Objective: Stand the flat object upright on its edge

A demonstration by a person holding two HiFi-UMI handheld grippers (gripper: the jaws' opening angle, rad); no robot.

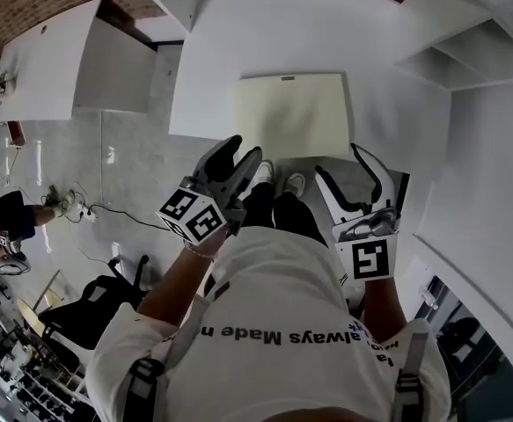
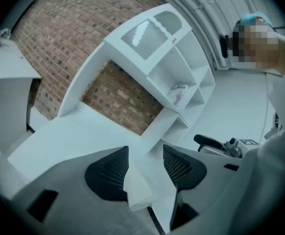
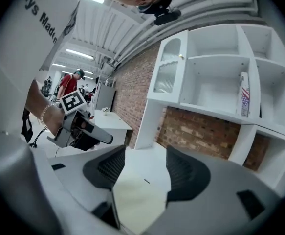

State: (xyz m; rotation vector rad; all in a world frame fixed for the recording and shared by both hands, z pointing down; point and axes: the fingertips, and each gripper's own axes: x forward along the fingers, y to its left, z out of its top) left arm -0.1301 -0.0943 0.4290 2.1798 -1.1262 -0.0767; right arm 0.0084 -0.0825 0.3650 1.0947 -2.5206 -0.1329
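Note:
A cream flat board lies flat on the white table, close to the edge nearest me. My left gripper hovers open at the board's near left corner, touching nothing. My right gripper stands open off the near right corner, also empty. In the left gripper view the jaws are apart, with the board low between them and the right gripper to the side. In the right gripper view the gripper is open over the board, and the left gripper shows on the left.
A white shelf unit stands to the right against a brick wall, with a printed carton in one compartment. A second white desk is at the far left. A black chair and floor cables lie behind me. A person in red stands far off.

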